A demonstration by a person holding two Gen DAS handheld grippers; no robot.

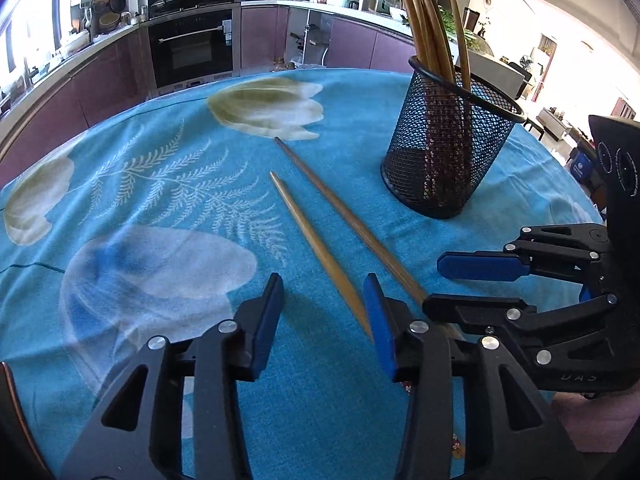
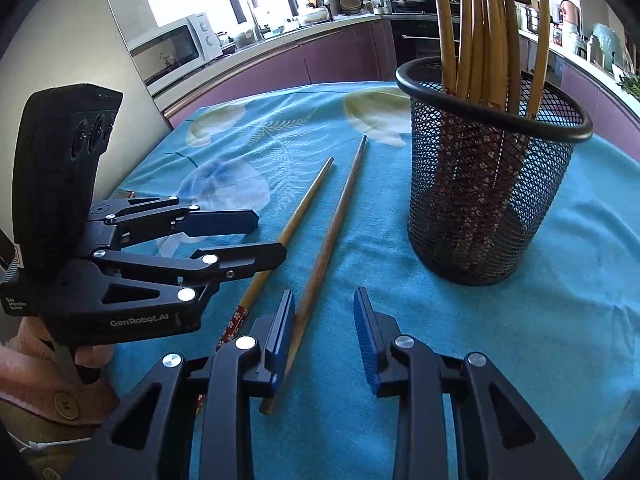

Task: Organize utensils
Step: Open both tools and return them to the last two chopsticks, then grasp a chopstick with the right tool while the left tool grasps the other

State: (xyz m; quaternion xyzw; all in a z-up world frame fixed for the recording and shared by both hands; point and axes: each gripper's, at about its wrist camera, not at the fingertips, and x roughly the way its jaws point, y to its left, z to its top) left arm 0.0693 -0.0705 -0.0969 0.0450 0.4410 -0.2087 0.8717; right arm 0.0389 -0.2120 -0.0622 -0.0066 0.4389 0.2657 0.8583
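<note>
Chopsticks lie loose on the tabletop [image 1: 168, 184]: the lighter chopstick [image 1: 316, 252] runs between the left tongs [image 1: 324, 300], the darker chopstick [image 2: 328, 248] just inside the right tongs [image 2: 322, 316]. Both tongs stand apart, gripping nothing. Closing off-centre could roll or flick a stick aside; beyond the right tongs, the mesh holder [image 2: 492, 184] could tip if bumped.

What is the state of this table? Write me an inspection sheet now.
Surface: blue floral tablecloth, flat.
Job's things: lighter chopstick and darker chopstick lie side by side, apart; black mesh holder upright, holding more chopsticks.
Clutter: nothing seen.
Grippers: left gripper open, lighter chopstick's end at its fingers; right gripper open, darker chopstick beside one pad.
Cables: nothing seen.
Surroundings: kitchen counter, oven, microwave.
</note>
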